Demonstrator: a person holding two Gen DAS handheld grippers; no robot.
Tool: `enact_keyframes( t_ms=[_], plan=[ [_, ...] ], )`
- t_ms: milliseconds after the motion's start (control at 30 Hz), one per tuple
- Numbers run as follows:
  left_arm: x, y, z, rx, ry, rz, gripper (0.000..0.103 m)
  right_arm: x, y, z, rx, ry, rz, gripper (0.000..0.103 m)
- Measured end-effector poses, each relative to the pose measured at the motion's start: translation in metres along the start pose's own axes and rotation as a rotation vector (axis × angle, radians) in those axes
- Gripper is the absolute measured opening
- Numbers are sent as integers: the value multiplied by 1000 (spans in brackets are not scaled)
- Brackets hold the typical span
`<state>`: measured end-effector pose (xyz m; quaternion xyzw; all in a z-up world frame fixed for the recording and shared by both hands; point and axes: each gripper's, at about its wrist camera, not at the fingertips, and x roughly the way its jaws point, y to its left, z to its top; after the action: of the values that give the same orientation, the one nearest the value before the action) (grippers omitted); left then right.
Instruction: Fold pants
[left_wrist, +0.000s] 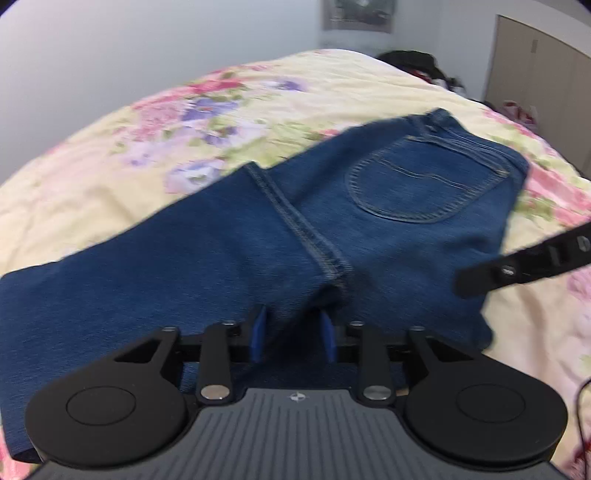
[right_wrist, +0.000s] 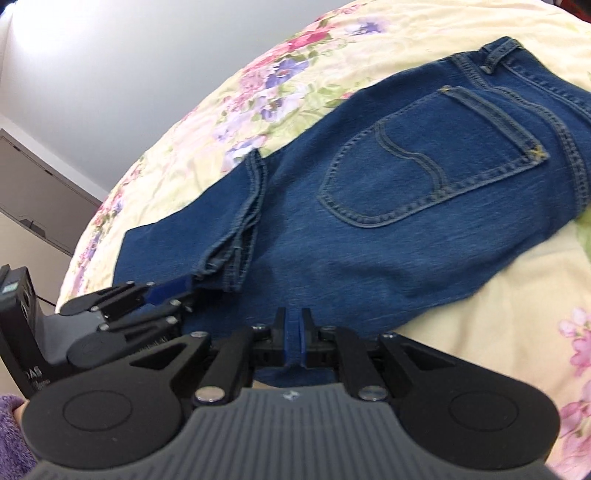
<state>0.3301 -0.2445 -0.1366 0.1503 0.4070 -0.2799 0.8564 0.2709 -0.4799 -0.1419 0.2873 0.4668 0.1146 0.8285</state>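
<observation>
Blue jeans (left_wrist: 369, 236) lie on the floral bedspread, back pocket up, with the leg hems folded up over the seat; they also show in the right wrist view (right_wrist: 388, 229). My left gripper (left_wrist: 293, 332) has its blue pads apart with a bunch of hem denim between them. In the right wrist view it (right_wrist: 177, 291) comes in from the left at the hem (right_wrist: 229, 269). My right gripper (right_wrist: 294, 339) is shut on the near denim edge. In the left wrist view only one of its black fingers (left_wrist: 517, 269) shows at the right.
The floral bedspread (left_wrist: 155, 155) covers the bed all around the jeans. Dark clothes (left_wrist: 417, 62) lie at the far edge of the bed. A wardrobe door (left_wrist: 539, 74) stands at the far right. A grey wall is behind the bed.
</observation>
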Motion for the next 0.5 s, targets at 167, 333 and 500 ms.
enact_keyframes(
  t_ms=[167, 333, 500],
  plan=[
    [-22, 8, -1, 11, -27, -79, 50, 6, 17, -2, 92, 7, 72, 28],
    [-45, 40, -1, 39, -36, 38, 50, 27, 25, -3, 277, 4, 165, 43],
    [-64, 95, -17, -32, -18, 205, 50, 62, 33, -7, 455, 17, 227, 43]
  ],
)
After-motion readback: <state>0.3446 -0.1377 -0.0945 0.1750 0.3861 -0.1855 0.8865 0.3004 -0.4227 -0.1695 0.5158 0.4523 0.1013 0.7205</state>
